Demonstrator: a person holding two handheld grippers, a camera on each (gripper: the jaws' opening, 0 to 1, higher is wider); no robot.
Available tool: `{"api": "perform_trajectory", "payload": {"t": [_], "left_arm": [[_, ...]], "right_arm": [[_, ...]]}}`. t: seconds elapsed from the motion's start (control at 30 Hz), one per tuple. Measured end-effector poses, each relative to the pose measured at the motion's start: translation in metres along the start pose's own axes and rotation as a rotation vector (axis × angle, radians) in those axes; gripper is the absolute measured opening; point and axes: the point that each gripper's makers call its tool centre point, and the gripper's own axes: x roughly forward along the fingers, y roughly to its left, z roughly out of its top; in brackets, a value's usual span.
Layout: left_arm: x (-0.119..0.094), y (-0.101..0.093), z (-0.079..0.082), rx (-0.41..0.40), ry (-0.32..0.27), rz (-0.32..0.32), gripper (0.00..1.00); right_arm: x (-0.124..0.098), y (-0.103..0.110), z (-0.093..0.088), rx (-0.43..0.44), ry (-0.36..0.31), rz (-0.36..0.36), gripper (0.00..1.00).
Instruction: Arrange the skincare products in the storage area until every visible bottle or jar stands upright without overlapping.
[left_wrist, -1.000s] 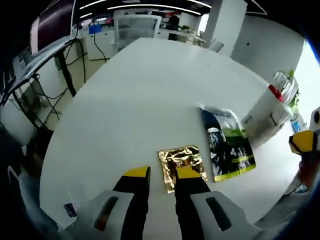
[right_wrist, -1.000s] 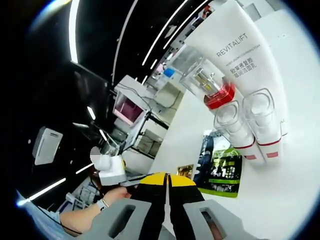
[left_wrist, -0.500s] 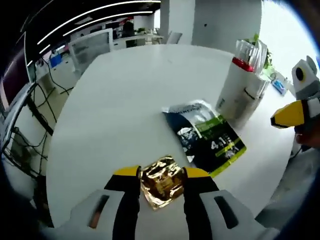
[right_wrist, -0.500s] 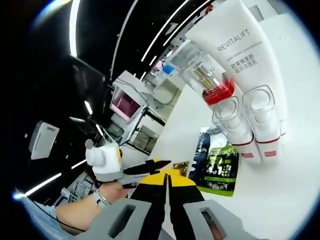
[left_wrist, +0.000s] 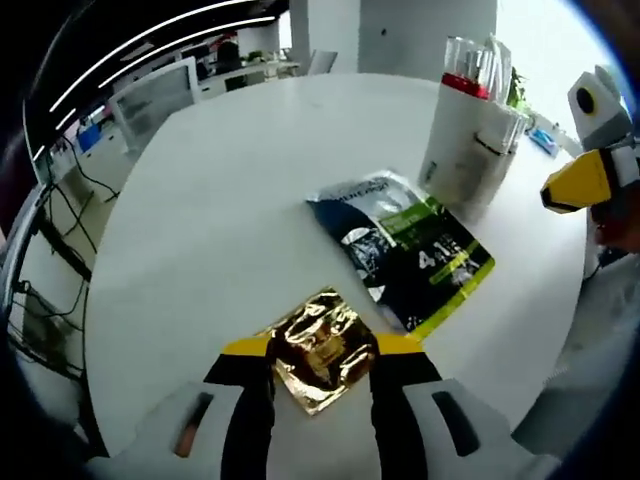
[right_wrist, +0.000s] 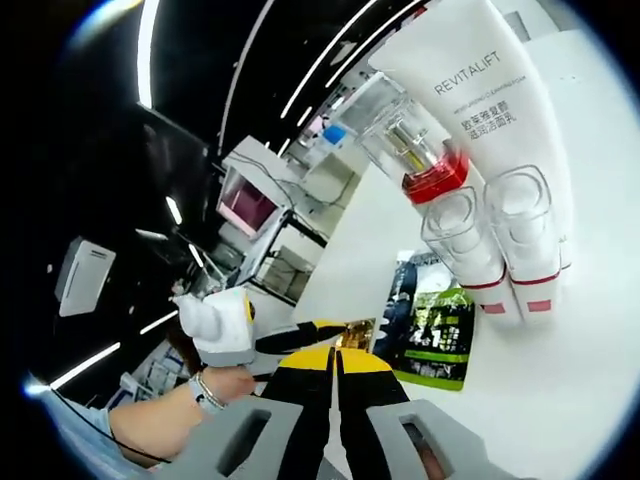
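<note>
Left gripper (left_wrist: 322, 347): jaws spread, straddling a gold foil sachet (left_wrist: 318, 349) that lies flat on the white table (left_wrist: 220, 200). Whether the jaw tips touch its edges is hard to judge at this angle.

Beyond the sachet, apart from it, one dark sachet with green print (left_wrist: 405, 248) lies flat.

Past that, near the table's far right edge, a tight cluster of skincare products stands upright: one large white tube (left_wrist: 456, 145) marked REVITALIFT, one bottle with a red collar and clear cap (left_wrist: 464, 68), and two smaller white bottles with clear caps (right_wrist: 465, 240). Four containers counted; contents not visible through the white walls.

Right gripper (right_wrist: 336, 358): jaws pressed together, nothing between them, held off the table's near edge. In the left gripper view its yellow tip shows at the right margin.

Open room: the table's left and far stretches are bare white. A hand (right_wrist: 228, 383) holds the left gripper in the right gripper view.
</note>
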Motion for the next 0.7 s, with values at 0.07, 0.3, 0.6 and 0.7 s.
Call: {"api": "perform_trajectory", "payload": {"t": [0.07, 0.3, 0.6, 0.7], "left_arm": [[-0.0008, -0.0028, 0.0022, 0.029, -0.014, -0.025, 0.33], [-0.0003, -0.0037, 0.0039, 0.067, -0.025, -0.059, 0.33], [0.0001, -0.0041, 0.0043, 0.079, -0.023, -0.077, 0.33], [0.0000, -0.0039, 0.0040, 0.081, -0.012, -0.079, 0.32]], "right_arm": [[0.0002, 0.0005, -0.0001, 0.005, 0.000, 0.003, 0.00], [0.0033, 0.0018, -0.0078, -0.015, 0.029, 0.001, 0.00], [0.0036, 0.0008, -0.0091, -0.014, 0.035, -0.002, 0.00], [0.0036, -0.0004, -0.0089, -0.019, 0.033, -0.008, 0.00]]}}
